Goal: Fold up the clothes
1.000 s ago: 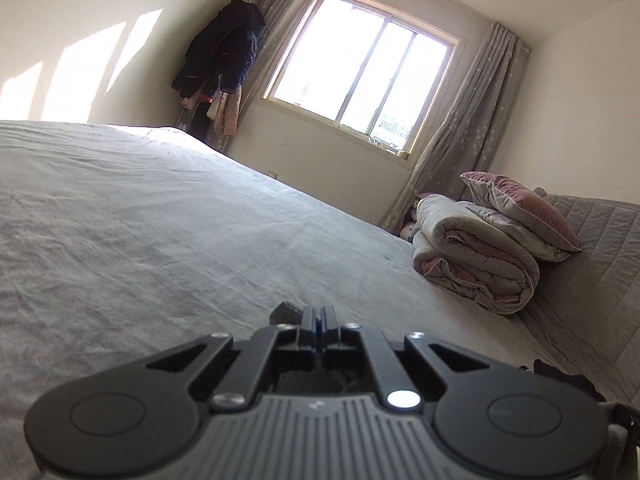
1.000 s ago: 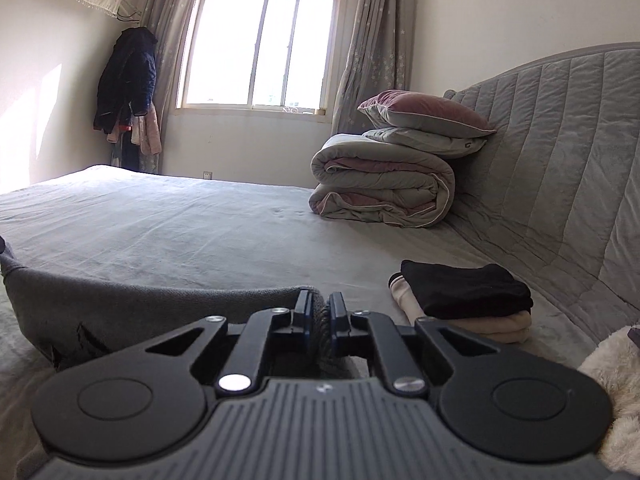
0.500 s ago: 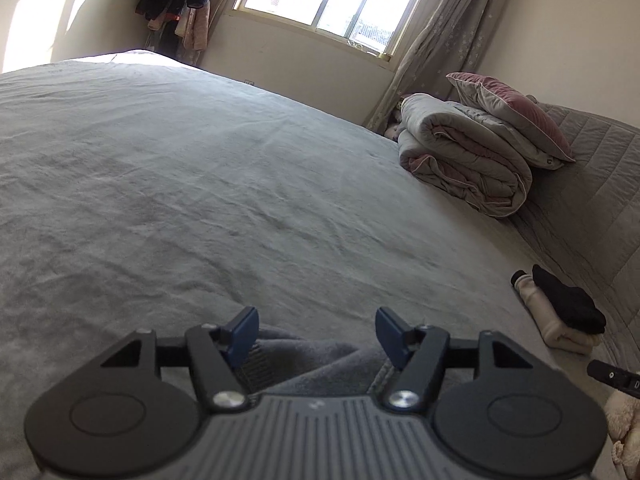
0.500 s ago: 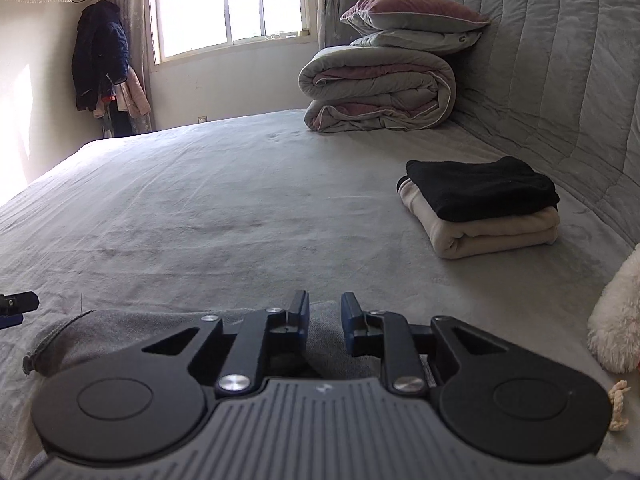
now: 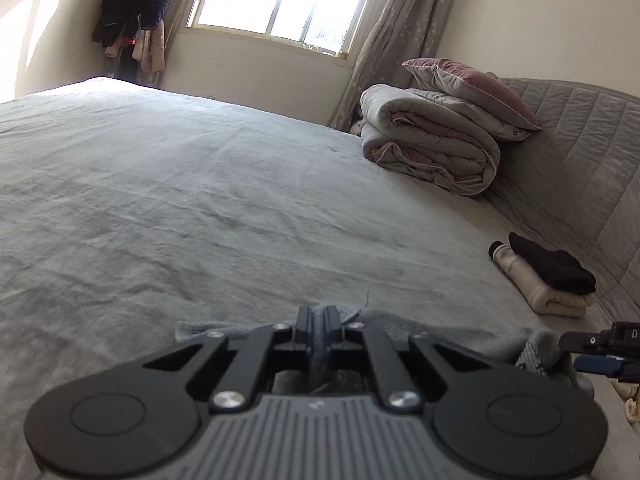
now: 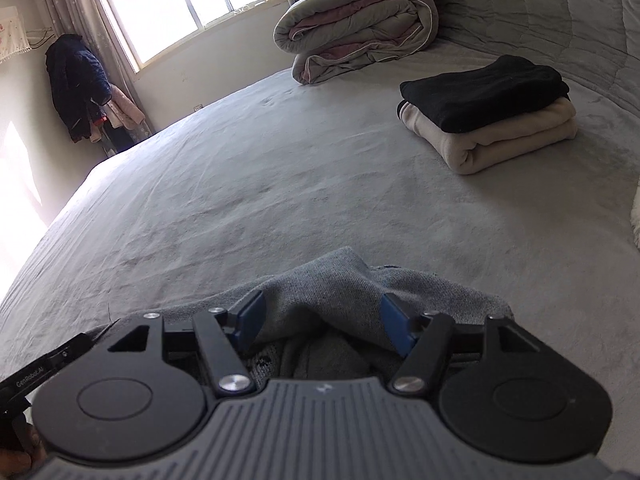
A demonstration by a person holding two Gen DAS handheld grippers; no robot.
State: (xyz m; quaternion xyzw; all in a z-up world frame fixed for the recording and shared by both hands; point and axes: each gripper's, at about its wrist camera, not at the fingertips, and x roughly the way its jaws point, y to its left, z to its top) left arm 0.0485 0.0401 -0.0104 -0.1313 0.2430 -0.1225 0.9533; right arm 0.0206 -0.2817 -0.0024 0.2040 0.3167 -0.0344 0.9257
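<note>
A grey knit garment lies bunched on the grey bed sheet right under both grippers. My left gripper is shut on a fold of the grey garment, with cloth pinched between its blue pads. My right gripper is open, its blue pads on either side of a raised peak of the garment. The right gripper's tip also shows at the right edge of the left wrist view.
A folded stack, black garment on a cream one, sits on the bed near the quilted headboard. A rolled duvet with a pillow lies at the far end. Coats hang by the window. Something white and fluffy shows at right.
My left gripper went from shut to open, then closed on the garment. My right gripper opened wide and let go of the cloth. Both tilted down toward the bed.
</note>
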